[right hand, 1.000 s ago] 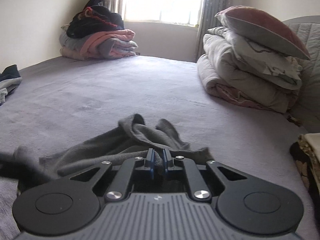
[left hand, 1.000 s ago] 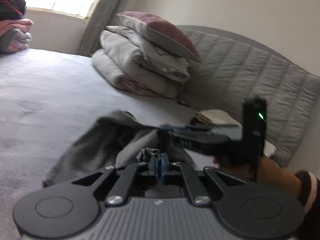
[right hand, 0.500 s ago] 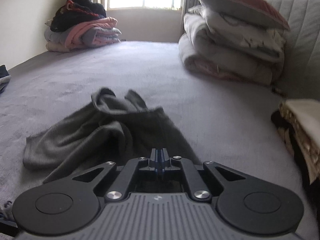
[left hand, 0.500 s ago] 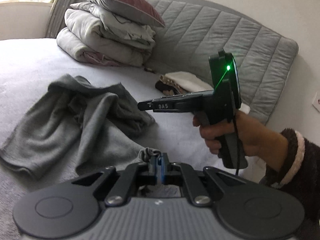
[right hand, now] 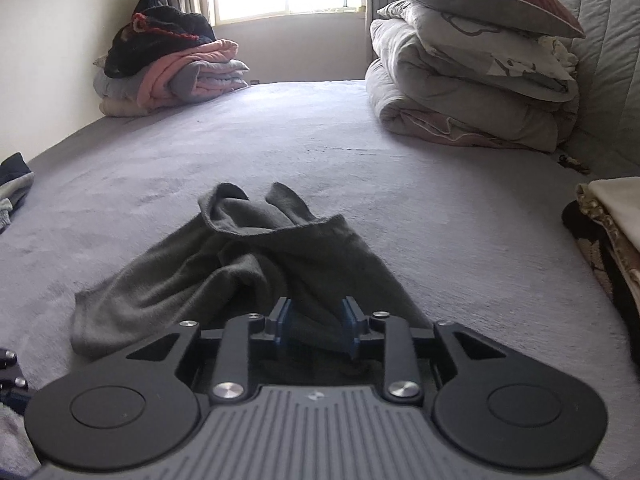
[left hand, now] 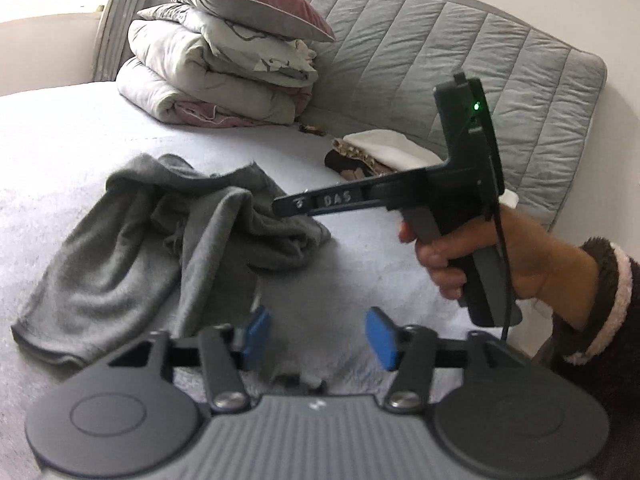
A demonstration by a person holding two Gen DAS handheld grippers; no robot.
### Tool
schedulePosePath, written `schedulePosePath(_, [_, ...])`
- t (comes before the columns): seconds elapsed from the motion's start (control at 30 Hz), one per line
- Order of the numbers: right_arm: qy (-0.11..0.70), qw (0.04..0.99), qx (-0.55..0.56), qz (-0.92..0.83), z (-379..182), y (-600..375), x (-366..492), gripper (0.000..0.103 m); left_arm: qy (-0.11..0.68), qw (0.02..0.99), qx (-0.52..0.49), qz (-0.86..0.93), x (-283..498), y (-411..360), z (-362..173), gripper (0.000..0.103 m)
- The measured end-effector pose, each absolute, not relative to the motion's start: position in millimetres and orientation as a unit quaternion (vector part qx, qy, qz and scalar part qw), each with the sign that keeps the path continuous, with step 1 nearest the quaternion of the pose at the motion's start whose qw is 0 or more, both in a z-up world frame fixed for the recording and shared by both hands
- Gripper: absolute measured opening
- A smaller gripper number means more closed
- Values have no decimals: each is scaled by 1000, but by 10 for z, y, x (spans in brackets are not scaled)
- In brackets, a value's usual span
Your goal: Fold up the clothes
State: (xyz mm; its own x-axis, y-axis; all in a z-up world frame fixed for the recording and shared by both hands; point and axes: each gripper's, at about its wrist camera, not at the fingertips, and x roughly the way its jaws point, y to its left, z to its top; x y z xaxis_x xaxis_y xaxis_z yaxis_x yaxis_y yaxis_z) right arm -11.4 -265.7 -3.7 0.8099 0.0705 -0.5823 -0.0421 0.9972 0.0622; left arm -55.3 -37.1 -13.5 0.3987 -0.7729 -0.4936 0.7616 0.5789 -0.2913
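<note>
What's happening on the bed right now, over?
Left gripper open, jaws just opened, nothing between. Right gripper just opening, grey garment edge loose between. Garment bunched on bed. Nothing in the way.

Both tools just opening: left tool (left hand: 316,338) wide, right tool (right hand: 316,326) partway, nothing pinched.

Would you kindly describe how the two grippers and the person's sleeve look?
Both grippers, left and right, are black with blue pads and ribbed grey bodies. The right one carries a green light, a black cable and a "DA5" label. The sleeve is dark fleece with a pale cuff.
</note>
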Motion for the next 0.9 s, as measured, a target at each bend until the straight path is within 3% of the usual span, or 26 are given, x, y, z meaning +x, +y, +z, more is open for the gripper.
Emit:
schedulePosePath(0.27, [313, 948, 26, 44, -60, -2537, 20, 35, 280, 862, -20, -423, -278, -199, 22, 75])
schedulePosePath(0.6, [323, 944, 37, 59, -106, -2467, 126, 35, 336, 897, -97, -271, 404, 141, -243, 75])
schedulePosePath(0.9, [321, 942, 53, 76, -74, -2385, 166, 36, 349, 911, -73, -207, 697, 169, -476, 75])
